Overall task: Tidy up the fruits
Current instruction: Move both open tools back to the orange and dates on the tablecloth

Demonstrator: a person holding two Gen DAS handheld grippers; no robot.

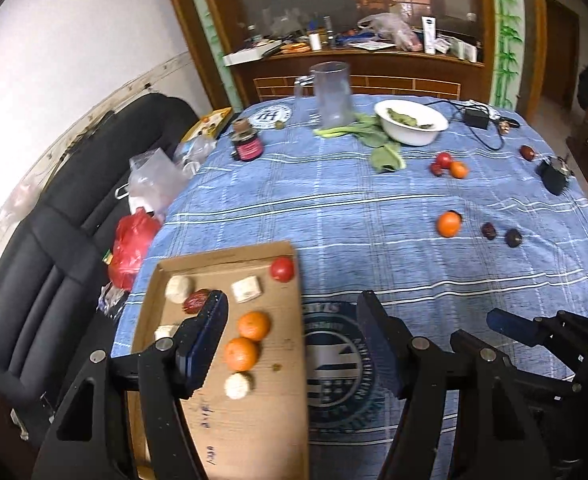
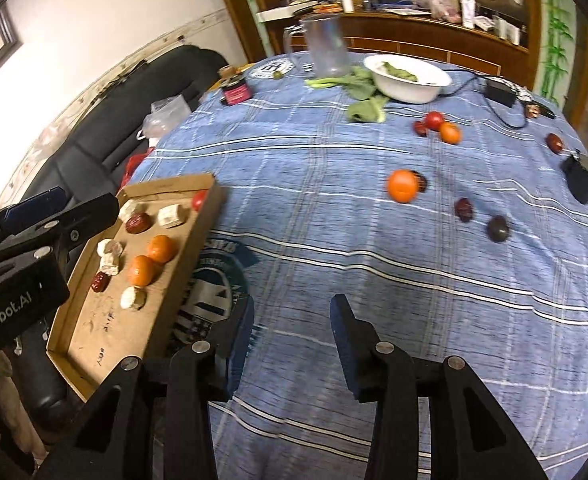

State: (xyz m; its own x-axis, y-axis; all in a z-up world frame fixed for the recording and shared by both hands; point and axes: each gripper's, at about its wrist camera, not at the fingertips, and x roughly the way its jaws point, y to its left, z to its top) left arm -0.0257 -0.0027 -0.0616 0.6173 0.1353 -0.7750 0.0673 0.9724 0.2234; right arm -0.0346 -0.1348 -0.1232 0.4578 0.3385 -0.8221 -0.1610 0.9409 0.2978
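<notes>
fruit sorting stands partway: two oranges (image 1: 247, 342) and a tomato (image 1: 282, 269) sit in the cardboard tray (image 1: 254, 432) at lower left, an orange (image 1: 449, 224) and dates (image 1: 489, 231) wait at right, while left gripper (image 1: 294, 336) and right gripper (image 2: 292, 336) hang open and empty.

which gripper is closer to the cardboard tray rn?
Left. The left gripper hangs over the cardboard tray, one finger above its contents, nothing between its fingers. The right gripper is off to the tray's side over the blue tablecloth, also empty.

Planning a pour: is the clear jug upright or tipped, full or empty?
Upright and apparently empty: the clear jug stands on the tablecloth, with no liquid visible through its walls.
</notes>
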